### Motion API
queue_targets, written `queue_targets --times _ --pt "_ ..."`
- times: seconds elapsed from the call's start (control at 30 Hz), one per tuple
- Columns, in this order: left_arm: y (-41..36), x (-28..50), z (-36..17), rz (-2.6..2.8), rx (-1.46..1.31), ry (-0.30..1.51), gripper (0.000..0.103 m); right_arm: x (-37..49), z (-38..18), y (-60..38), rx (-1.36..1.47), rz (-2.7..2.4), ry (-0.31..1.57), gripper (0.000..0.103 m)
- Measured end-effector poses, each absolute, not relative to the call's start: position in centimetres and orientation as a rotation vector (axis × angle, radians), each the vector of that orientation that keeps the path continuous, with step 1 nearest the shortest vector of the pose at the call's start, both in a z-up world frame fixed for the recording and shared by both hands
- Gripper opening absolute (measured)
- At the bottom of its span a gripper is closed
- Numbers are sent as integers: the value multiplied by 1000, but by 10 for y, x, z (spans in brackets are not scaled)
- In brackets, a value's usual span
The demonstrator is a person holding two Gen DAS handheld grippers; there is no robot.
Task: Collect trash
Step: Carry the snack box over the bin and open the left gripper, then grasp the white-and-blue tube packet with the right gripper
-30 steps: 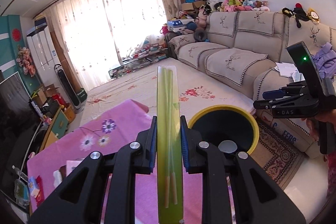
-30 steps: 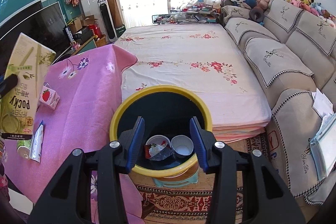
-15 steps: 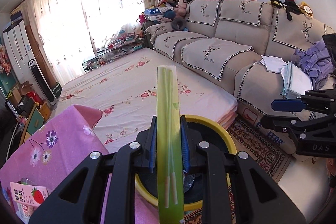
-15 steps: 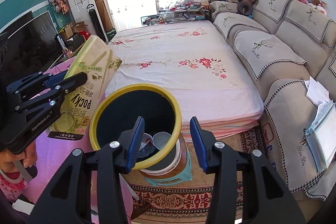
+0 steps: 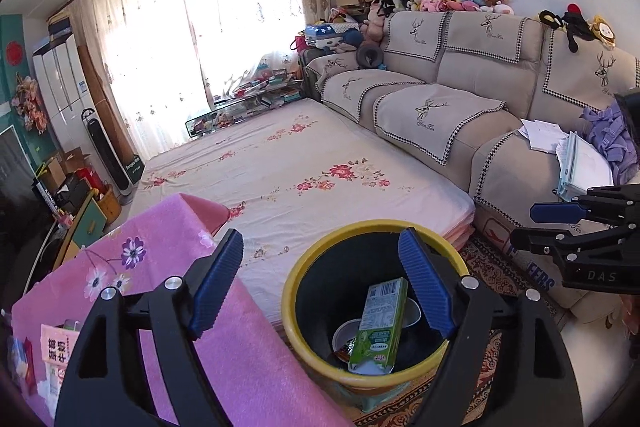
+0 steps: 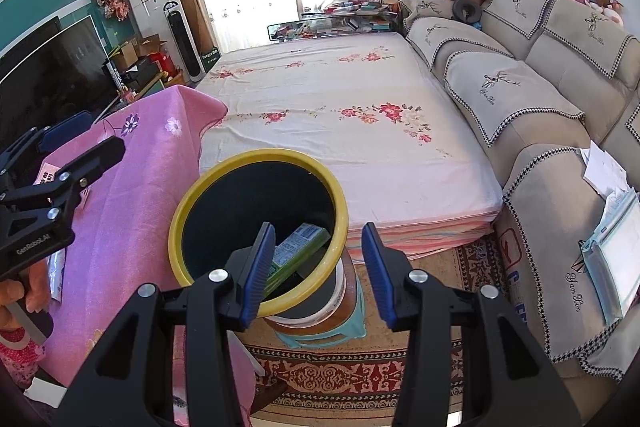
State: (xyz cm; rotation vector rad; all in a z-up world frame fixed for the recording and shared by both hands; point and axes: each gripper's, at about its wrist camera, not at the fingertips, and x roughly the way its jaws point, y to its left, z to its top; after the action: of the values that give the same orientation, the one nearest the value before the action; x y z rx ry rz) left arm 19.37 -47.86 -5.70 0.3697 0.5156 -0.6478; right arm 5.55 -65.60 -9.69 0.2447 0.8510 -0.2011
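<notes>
The bed (image 5: pixel 304 163) fills both views; only the right view shows the TV (image 6: pixel 52 75). Beside the pink table (image 5: pixel 248 355), the yellow-rimmed bin (image 5: pixel 292 323) holds the green box (image 5: pixel 378 327), tilted on end, barcode up. Both the left hand-held gripper (image 5: pixel 320 287) and the right hand-held gripper (image 6: pixel 318 267) are released, empty. The right one reads "DAS" in the left view.

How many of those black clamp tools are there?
2. The left gripper hangs open above the yellow bin; the right gripper is open beside it. No others show.
</notes>
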Motion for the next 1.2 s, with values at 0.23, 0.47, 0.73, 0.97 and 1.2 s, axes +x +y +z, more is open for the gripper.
queue_targets --times 0.23,0.47,0.73,0.97,1.2 --pt "-372 177 -34 -574 267 518 91 70 -97 -612 202 -133 867 43" --pt "-245 165 -22 -394 184 511 96 91 -104 -547 165 -27 892 43" --pt "-119 151 -29 -200 100 510 98 113 -109 -453 119 151 918 43" --pt "-57 138 -44 -128 38 537 98 104 -118 -363 55 351 946 43" --pt "-33 129 -62 -96 -38 583 98 94 -133 -314 2 436 990 43"
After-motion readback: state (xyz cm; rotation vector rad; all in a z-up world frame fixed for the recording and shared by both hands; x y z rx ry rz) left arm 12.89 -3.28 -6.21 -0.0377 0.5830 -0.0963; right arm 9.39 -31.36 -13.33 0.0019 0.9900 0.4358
